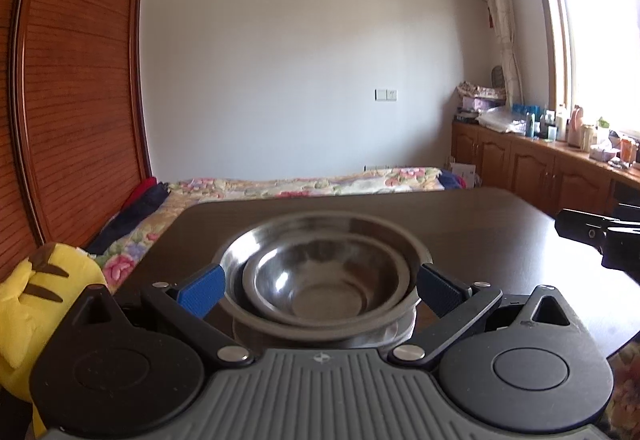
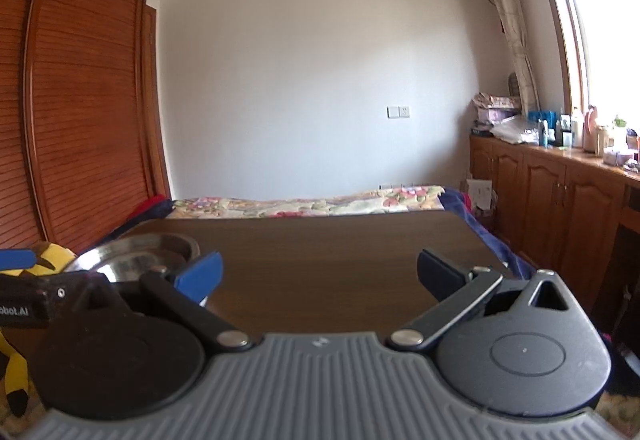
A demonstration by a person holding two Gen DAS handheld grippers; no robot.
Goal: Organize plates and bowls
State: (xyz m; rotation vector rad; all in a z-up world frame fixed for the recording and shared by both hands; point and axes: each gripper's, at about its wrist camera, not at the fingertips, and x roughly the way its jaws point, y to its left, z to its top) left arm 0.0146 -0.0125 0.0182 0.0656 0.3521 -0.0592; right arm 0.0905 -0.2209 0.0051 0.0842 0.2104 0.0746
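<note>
Silver steel bowls [image 1: 320, 280]; dark brown table [image 2: 320, 252]; blue-padded tongs [image 1: 320, 290]; floral bedspread [image 1: 304, 185]; yellow plush [image 1: 36, 300].

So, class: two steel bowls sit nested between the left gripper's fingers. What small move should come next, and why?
Probably draw the left gripper straight back. Its jaws stand open on either side of the nested bowls, which seem to rest on the dark table, smaller bowl inside. The right gripper is open and holds nothing.

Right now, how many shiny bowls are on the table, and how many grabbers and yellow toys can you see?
Metal bowls: 2, a small bowl nested in a big bowl
Grippers: 2, the left gripper and the right gripper
Yellow plush toys: 1
Total: 5
</note>
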